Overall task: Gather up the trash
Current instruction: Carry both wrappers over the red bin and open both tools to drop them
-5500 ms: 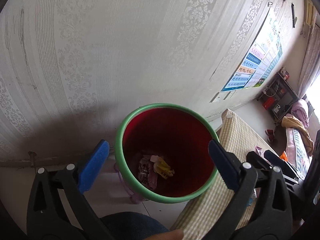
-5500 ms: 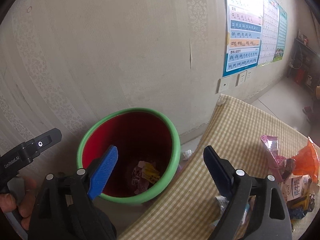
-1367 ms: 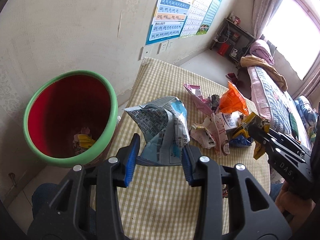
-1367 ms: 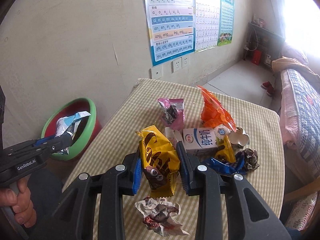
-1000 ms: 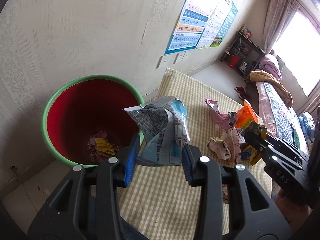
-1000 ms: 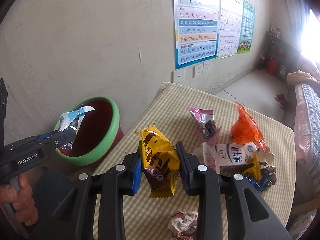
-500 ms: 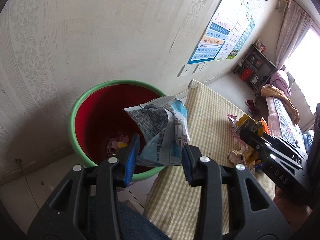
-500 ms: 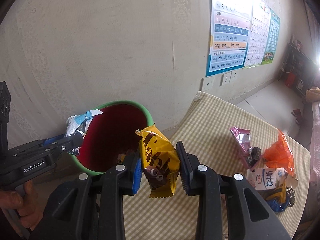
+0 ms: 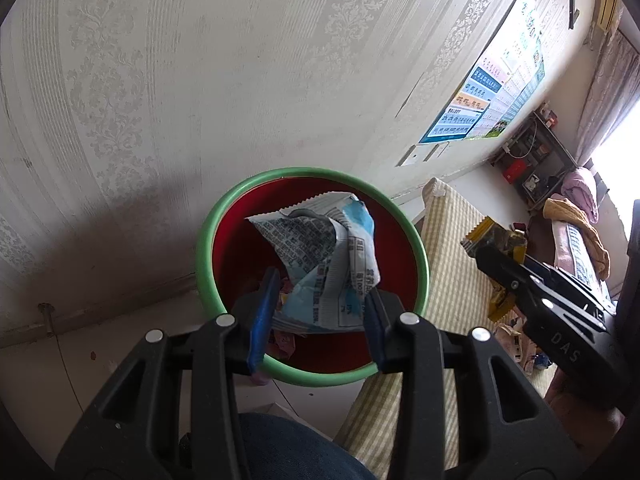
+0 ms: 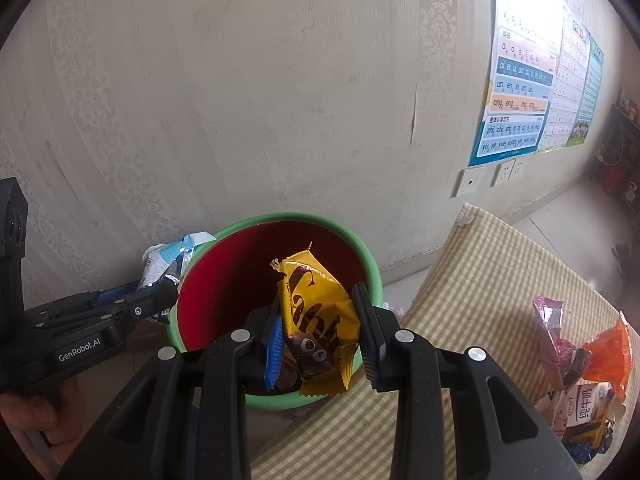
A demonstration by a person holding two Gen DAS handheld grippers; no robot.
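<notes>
Left wrist view: the left gripper is gripping a crumpled blue-and-white wrapper between its two blue-padded fingers, closed partway onto the foil. The wrapper is hanging directly over the mouth of a red bin with a green rim, which is standing on the floor against a pale patterned wall. A few bits of trash are lying at the bottom of the bin. To the right, the right gripper is coming in from the side, pinching a yellow wrapper above the edge of a table covered in a checked cloth.

Right wrist view: the right gripper is clamping the yellow wrapper — brown lettering on its face — with its fingers partway closed, and the packet is hanging over the near side of the bin. At the left, the left gripper is holding the blue-and-white wrapper at the bin's far rim. More trash — pink, orange and white packets — is lying on the table to the right, well apart from the bin. A poster is hanging on the wall.
</notes>
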